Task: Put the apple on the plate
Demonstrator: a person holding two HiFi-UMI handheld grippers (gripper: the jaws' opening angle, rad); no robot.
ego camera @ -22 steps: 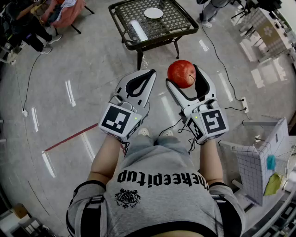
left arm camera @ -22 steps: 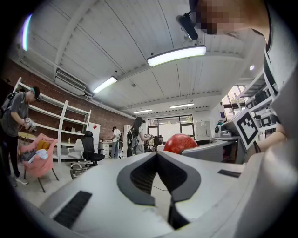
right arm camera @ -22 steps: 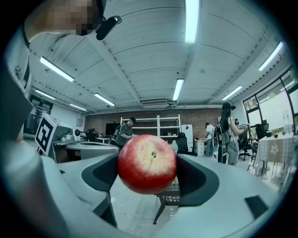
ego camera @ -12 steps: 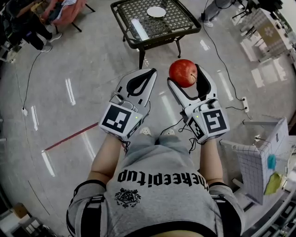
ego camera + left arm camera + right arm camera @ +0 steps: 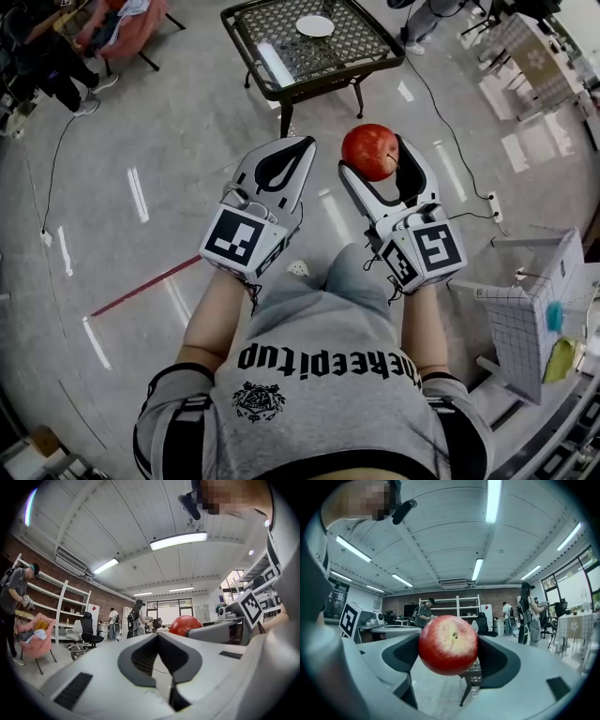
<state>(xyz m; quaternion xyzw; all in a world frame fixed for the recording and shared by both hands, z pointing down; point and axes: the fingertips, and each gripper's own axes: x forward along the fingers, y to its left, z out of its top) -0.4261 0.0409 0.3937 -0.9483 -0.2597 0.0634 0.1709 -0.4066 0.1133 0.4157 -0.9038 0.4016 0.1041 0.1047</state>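
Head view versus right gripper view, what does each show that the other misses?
Only the head view: the white plate and a red floor line. Only the right gripper view: ceiling lights and shelves at the far wall. Both: the apple clamped in the right gripper, with the black table beyond it.

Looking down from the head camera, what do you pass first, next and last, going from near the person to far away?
Grey shirt → red apple → black table → white plate
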